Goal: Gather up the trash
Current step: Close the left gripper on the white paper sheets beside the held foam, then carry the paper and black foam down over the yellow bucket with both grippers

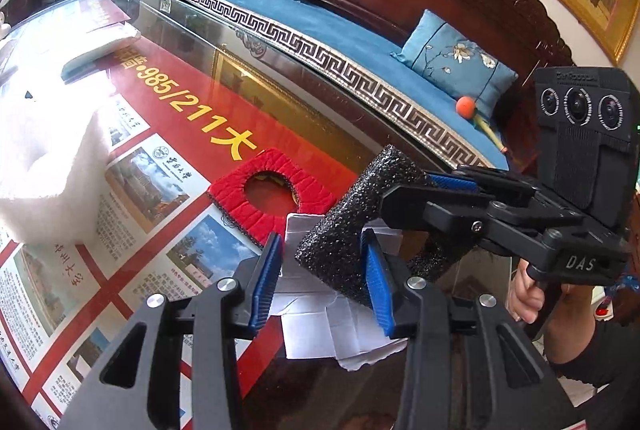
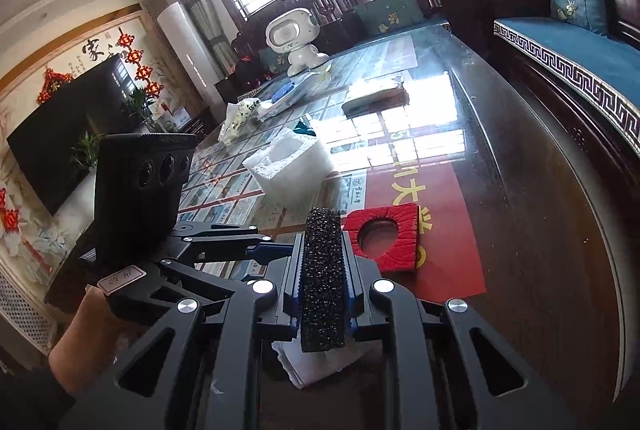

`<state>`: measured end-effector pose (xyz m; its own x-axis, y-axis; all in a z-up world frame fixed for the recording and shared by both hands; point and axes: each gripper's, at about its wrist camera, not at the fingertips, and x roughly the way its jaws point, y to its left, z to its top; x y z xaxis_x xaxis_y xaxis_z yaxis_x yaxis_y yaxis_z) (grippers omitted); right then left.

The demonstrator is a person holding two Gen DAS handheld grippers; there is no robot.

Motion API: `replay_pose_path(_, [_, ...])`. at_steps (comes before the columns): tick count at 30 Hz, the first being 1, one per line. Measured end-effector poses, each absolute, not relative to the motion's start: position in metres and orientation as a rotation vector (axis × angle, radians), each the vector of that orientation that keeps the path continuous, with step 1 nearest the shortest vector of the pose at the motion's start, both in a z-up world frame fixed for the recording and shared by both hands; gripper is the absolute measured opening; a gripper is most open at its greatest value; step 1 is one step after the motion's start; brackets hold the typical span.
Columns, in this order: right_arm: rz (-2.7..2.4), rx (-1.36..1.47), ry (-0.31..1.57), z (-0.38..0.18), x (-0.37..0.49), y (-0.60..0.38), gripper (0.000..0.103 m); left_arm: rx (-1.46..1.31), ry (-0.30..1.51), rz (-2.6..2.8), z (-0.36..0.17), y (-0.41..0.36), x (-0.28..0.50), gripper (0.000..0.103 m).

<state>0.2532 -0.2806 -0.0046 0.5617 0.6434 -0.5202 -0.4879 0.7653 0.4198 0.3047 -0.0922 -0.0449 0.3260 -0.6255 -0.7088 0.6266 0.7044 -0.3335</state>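
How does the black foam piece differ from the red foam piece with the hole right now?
The black foam piece is coarse, solid and clamped on edge in the right claw, lifted above the white paper. The red foam piece is velvety on top with a round hole through it, and lies flat and untouched on the glass tabletop. In the left wrist view the black one stands between the left claw's pads. Both are foam packing scraps.
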Motion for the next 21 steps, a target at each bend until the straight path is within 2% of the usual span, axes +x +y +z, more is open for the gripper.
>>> replay_pose_path(3, [0.679,0.238,0.701,-0.002,0.253,-0.281,0.017,0.026,0.924,-0.823,-0.042,-0.098,0.302,0.042])
replay_pose_path(6, [0.699,0.276,0.695,0.001,0.255,-0.287,0.017,0.026,0.914,-0.824,-0.037,-0.099,0.299,0.049])
replay_pose_path(8, [0.71,0.291,0.693,0.004,0.254,-0.29,0.017,0.023,0.912,-0.805,-0.034,-0.097,0.299,0.064])
replay_pose_path(11, [0.711,0.275,0.679,0.009,0.25,-0.29,0.017,0.012,0.907,-0.789,-0.031,-0.093,0.299,0.074])
replay_pose_path(21, [0.726,0.244,0.627,0.03,0.226,-0.288,0.017,-0.017,0.852,-0.814,-0.014,-0.085,0.279,0.074])
